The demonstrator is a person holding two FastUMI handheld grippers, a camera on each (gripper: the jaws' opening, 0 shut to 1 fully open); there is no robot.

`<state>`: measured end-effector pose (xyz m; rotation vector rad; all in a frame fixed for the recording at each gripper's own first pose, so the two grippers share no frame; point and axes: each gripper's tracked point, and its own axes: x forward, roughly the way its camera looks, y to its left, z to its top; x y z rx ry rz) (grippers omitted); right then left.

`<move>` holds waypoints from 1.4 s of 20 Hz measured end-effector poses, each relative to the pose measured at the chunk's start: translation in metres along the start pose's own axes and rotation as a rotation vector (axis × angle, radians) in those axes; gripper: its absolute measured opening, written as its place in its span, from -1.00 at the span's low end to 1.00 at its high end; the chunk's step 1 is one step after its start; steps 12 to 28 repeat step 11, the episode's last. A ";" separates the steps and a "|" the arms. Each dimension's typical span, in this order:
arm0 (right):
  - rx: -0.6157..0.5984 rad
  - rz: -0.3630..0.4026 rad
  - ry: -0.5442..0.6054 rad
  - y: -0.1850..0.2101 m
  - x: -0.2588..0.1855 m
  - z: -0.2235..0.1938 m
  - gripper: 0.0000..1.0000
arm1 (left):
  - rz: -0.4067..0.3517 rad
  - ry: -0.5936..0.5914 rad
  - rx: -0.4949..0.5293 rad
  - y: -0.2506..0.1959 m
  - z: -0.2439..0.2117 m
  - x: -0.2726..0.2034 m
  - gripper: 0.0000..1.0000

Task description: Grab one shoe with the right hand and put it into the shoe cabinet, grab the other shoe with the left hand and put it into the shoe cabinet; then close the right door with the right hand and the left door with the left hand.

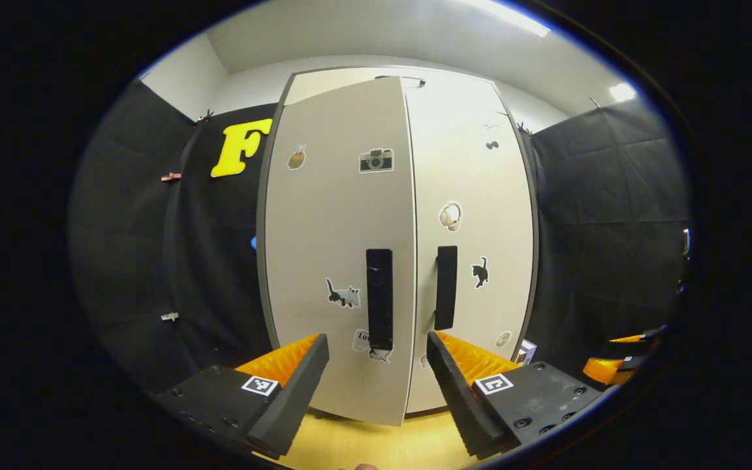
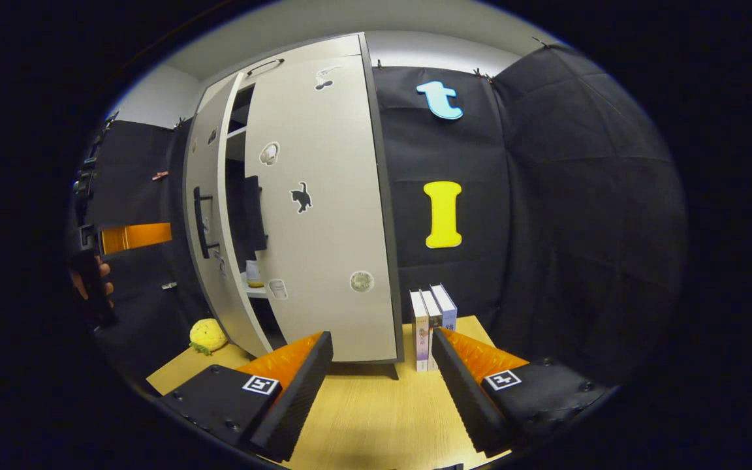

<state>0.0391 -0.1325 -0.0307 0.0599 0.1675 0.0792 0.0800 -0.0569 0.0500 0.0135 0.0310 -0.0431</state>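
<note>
Pale grey, the shoe cabinet (image 2: 311,196) stands on the wooden table (image 2: 363,411). We see its right door (image 2: 324,215) closed and its left door (image 1: 340,261) still ajar. Through the gap a shelf (image 2: 255,292) carries something pale, perhaps a shoe. Our left gripper (image 1: 376,356) and right gripper (image 2: 382,356) gape wide, empty.

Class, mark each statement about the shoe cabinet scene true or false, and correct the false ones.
1. The left door stands ajar. True.
2. The left gripper grips the door handle. False: it is open, short of the handle.
3. Books stand upright beside the cabinet. True.
4. A yellow plush toy sits on top of the cabinet. False: it lies on the table.
5. The right gripper holds a shoe. False: it is open and empty.
</note>
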 end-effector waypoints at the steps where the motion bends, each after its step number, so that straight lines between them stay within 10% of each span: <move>1: -0.007 0.011 -0.016 0.006 0.001 0.008 0.97 | 0.001 0.001 -0.036 0.002 -0.001 -0.006 0.86; 11: -0.116 -0.004 -0.143 0.073 -0.042 0.047 0.96 | 0.109 -0.022 -0.079 0.090 -0.005 -0.082 0.89; 28: -0.116 -0.004 -0.143 0.073 -0.042 0.047 0.96 | 0.109 -0.022 -0.079 0.090 -0.005 -0.082 0.89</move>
